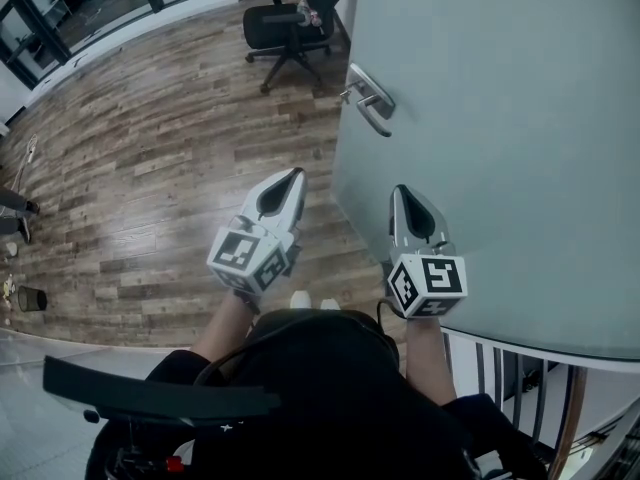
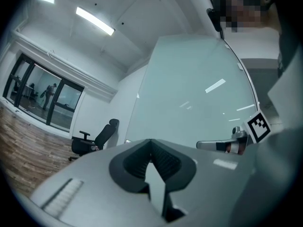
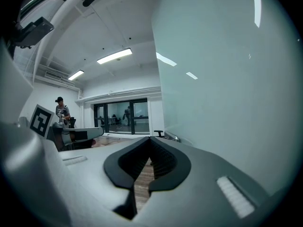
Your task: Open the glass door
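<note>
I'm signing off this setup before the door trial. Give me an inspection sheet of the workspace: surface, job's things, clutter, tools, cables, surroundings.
Surface: glossy wood-plank floor.
Job's things: frosted glass door with a metal lever handle near its edge; nothing touches the handle.
Clutter: small dark container on the floor at far left.
Grippers: left tool and right tool both shut, empty, short of the handle.
Cables: thin dark cable behind the right tool.
Surroundings: black office chair, dark-framed windows, railing.
</note>
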`<state>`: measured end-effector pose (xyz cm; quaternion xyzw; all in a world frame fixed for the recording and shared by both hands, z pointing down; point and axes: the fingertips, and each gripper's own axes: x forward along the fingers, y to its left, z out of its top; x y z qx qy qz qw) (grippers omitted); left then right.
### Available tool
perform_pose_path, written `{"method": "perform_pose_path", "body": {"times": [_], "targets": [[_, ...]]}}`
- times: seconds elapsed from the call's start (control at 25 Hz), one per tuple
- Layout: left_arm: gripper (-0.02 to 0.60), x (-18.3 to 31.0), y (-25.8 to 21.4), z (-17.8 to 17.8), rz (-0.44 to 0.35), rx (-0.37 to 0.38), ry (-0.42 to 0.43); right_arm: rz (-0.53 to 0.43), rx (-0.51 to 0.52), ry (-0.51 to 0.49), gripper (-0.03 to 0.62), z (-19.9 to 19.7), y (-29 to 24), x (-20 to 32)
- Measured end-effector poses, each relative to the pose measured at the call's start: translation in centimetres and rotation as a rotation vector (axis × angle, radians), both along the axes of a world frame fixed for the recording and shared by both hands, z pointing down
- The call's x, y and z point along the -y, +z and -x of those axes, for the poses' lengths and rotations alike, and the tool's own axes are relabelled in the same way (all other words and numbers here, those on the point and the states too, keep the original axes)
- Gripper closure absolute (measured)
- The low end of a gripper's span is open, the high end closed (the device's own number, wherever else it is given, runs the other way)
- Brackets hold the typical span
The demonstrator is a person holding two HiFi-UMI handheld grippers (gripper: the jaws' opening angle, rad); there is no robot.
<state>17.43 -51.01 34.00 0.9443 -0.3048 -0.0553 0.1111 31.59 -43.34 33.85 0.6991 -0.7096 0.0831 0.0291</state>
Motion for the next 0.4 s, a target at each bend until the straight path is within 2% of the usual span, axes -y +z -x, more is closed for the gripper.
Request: {"method": "perform_pose_path", "body": {"times": [0.4], "targets": [[0.58,-0.55,-0.49,-0.31,-0.002,0.009,-0.03,-0.007,-0.014,-0.029,0.592,-0.31,-0.47,-0.17]]}}
